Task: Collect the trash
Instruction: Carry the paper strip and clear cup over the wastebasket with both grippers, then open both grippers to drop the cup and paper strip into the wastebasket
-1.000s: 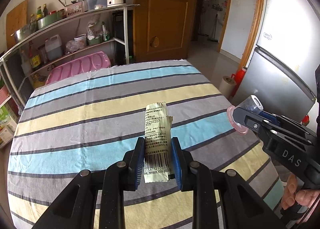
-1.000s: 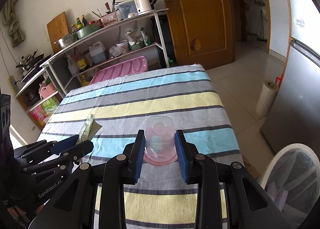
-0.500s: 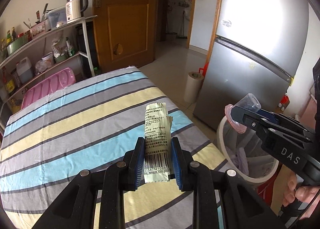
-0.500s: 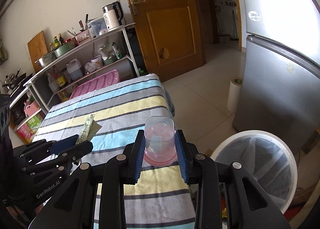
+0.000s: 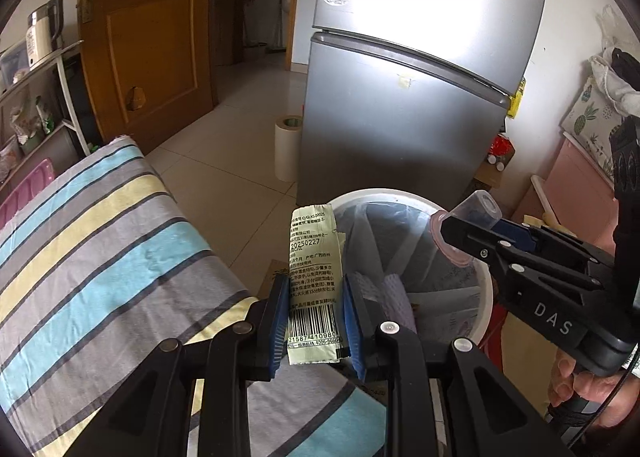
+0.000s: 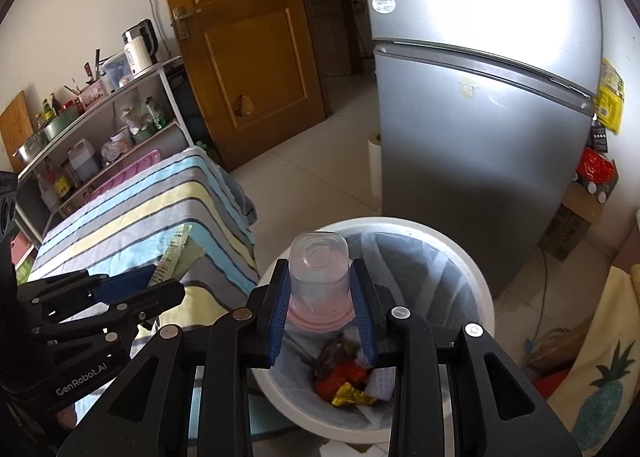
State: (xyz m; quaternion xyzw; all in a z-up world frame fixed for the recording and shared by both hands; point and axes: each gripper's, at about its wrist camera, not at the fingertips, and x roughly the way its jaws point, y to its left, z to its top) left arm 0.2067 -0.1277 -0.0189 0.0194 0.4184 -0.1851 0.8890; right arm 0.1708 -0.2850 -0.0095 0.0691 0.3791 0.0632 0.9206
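Note:
My left gripper [image 5: 314,289] is shut on a pale green printed wrapper [image 5: 314,265] with a barcode, held at the table's right edge beside the white trash bin [image 5: 482,277]. My right gripper [image 6: 320,293] is shut on a clear plastic cup with a pink rim [image 6: 319,273], held upside down over the bin [image 6: 460,249]. The bin has a clear liner and holds several pieces of trash [image 6: 348,381]. The right gripper with the cup [image 5: 468,225] shows in the left wrist view; the left gripper [image 6: 160,281] with the wrapper [image 6: 174,257] shows in the right wrist view.
The table with a striped cloth [image 5: 92,249] is to the left of the bin. A silver fridge [image 6: 480,117] stands right behind the bin. A paper roll [image 5: 287,149] stands on the tiled floor by the fridge. A wooden door [image 6: 240,45] and a cluttered shelf rack [image 6: 92,125] are at the back left.
Both grippers have swung right from over the table to the bin, still holding the wrapper and the cup. The right gripper now holds the cup over the bin's opening.

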